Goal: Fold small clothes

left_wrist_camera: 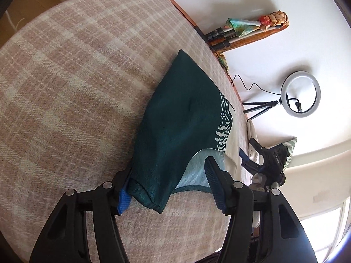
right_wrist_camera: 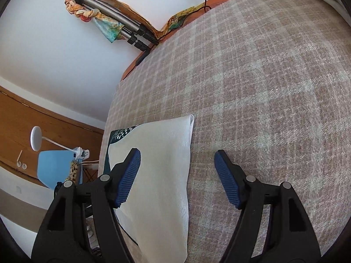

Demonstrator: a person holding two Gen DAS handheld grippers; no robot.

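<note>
Between my left gripper (left_wrist_camera: 169, 182)'s blue pads sits the near end of the dark green garment (left_wrist_camera: 175, 122), jaws roughly half spread and not pressing on it, so I hold nothing there. One finger seems tucked under the hem; the other stands over the pale lining at the neck opening. My right gripper (right_wrist_camera: 177, 175) is wide apart and empty too, its left pad over the garment's cream panel (right_wrist_camera: 158, 164) and its right pad over bare blanket.

The piece lies along one edge of the plaid blanket (left_wrist_camera: 65, 87), already doubled into a long, narrow shape. I judge it light, limp knit that will sag and drag unless both ends lift together; the blanket's rough weave may cling to it. I would pinch the stitched hem or a corner, through all layers.

Beyond it, a ring light (left_wrist_camera: 301, 94) on a small tripod stands well apart against the wall, and tripod legs wrapped in a coloured scarf (right_wrist_camera: 105, 17) lie off the far corner. Nothing sits on the blanket in the fold's path; only the nearby blanket edge worries me.
</note>
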